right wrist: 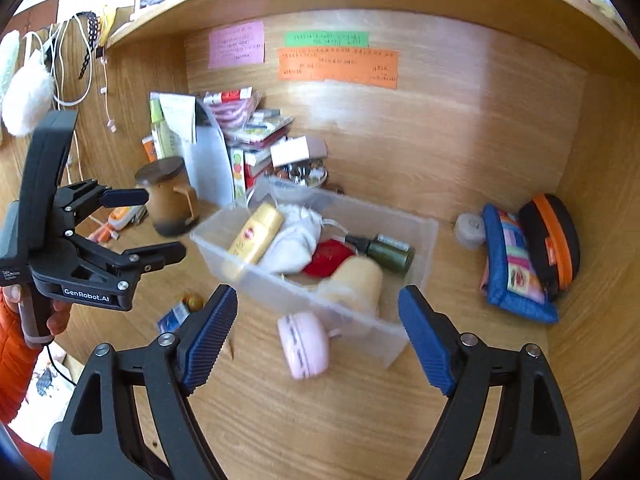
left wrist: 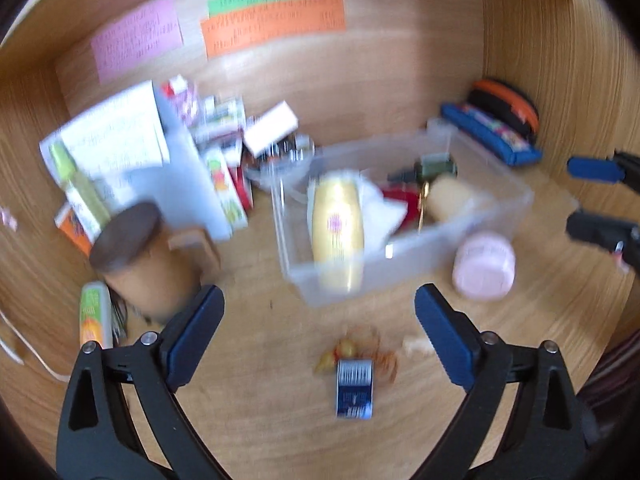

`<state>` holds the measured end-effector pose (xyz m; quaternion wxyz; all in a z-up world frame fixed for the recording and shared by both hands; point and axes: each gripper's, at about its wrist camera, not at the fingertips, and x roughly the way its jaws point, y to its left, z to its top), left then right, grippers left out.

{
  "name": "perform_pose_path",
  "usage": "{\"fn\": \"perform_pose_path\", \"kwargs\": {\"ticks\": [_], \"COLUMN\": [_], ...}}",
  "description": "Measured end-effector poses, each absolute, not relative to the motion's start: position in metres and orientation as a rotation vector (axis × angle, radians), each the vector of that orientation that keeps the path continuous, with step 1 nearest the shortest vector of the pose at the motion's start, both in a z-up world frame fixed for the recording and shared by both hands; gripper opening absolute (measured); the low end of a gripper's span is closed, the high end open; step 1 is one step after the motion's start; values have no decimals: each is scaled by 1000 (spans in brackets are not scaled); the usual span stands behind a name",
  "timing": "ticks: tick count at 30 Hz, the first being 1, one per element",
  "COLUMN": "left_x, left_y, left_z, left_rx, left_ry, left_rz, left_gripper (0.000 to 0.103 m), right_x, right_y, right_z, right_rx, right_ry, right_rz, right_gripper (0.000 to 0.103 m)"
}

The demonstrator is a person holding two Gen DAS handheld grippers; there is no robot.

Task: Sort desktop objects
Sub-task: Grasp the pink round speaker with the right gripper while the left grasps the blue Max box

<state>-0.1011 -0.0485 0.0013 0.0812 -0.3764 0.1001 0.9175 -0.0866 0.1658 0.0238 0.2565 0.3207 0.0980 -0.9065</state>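
A clear plastic bin (left wrist: 504, 204) (right wrist: 424, 228) sits mid-desk holding a yellow bottle (left wrist: 338, 232) (right wrist: 256, 238), a white cloth (right wrist: 294, 242), a red pouch (right wrist: 328, 258), a dark green bottle (right wrist: 390, 254) and a beige tube (right wrist: 358, 280). A pink round case (left wrist: 484, 266) (right wrist: 304, 344) lies on the desk in front of the bin. A small blue box (left wrist: 355, 388) (right wrist: 173, 317) lies beside some small trinkets. My left gripper (left wrist: 318, 334) (right wrist: 158, 224) is open and empty above the blue box. My right gripper (right wrist: 318, 340) (left wrist: 592, 196) is open and empty, just above the pink case.
A brown lidded mug (left wrist: 146, 260) (right wrist: 170, 200) stands left of the bin. Boxes, papers and a green spray bottle (left wrist: 76, 184) are piled at the back left. A blue pencil case (right wrist: 512, 268) and a black-orange pouch (right wrist: 554, 236) lie at the right wall. Coloured notes (right wrist: 338, 64) are stuck on the back panel.
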Motion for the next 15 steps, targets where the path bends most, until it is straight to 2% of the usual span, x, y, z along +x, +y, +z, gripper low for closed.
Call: {"fn": "perform_pose_path", "kwargs": {"ticks": [13, 15], "left_x": [-75, -74], "left_y": [-66, -65], "left_z": [-60, -65], "left_rx": [-1317, -1333], "left_ry": [182, 178], "left_rz": [2639, 2624], "left_gripper": [97, 88], "right_x": [-97, -102], "right_y": [171, 168], "right_z": [-48, -57], "right_rx": [1091, 1112], "right_ry": [215, 214], "right_rz": [-2357, -2349], "right_gripper": [80, 80]}}
